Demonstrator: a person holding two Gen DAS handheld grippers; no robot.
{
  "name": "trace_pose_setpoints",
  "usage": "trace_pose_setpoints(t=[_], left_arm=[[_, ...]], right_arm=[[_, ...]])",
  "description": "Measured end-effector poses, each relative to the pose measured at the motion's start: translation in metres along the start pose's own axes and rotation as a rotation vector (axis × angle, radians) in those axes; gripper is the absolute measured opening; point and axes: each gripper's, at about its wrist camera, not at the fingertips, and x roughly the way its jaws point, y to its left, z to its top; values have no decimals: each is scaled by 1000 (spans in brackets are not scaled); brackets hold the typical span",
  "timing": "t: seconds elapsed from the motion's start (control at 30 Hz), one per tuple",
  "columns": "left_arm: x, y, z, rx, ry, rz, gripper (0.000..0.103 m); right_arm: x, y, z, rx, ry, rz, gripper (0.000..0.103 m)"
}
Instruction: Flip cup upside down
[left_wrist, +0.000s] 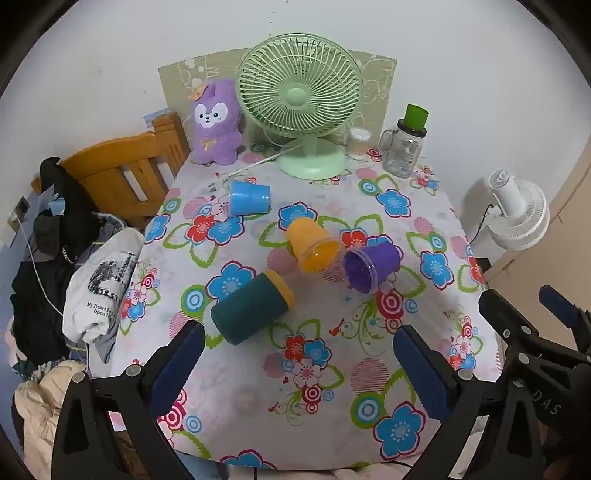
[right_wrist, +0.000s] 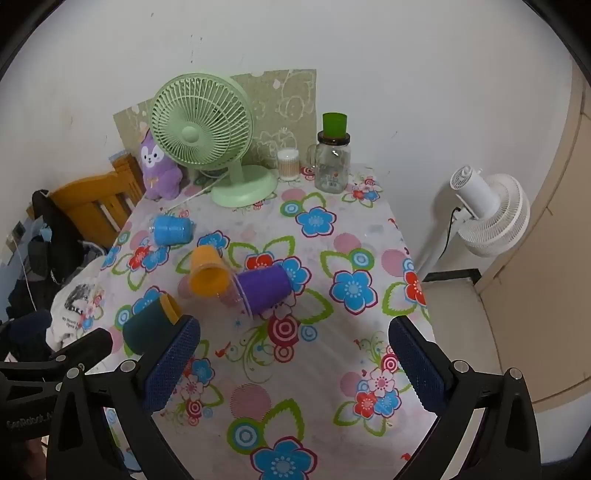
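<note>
All four cups lie on their sides mid-table, and the dark green cup, long axis slanting away rightward, sits just ahead of the wide-open, empty left tool; the right tool gapes too.

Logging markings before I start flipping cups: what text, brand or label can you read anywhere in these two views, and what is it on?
"My Heart I..." over "Open H...", cut off by a fold: white printed bag left of the table.
"DAS", partial: right gripper body, in the left wrist view.
"GenRobot.A...", blurred, uncertain: left gripper body, in the right wrist view.
Glass jar label: too small to read.
Cups: no text visible.
</note>
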Motion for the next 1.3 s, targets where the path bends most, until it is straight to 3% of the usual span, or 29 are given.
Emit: trace_pose_setpoints(t=[0.17,0.3,1.3], left_arm=[[-3,6,-2,8,-6,13,103],[2,-1,-5,22,-1,53,103],[4,17,8,63,27,8,103]], right_arm=[[1,-1,12,-7,-7,-13,103],[5,-1,-2,3,-7,-11,103],[3,19,1,52,52,-24,103]])
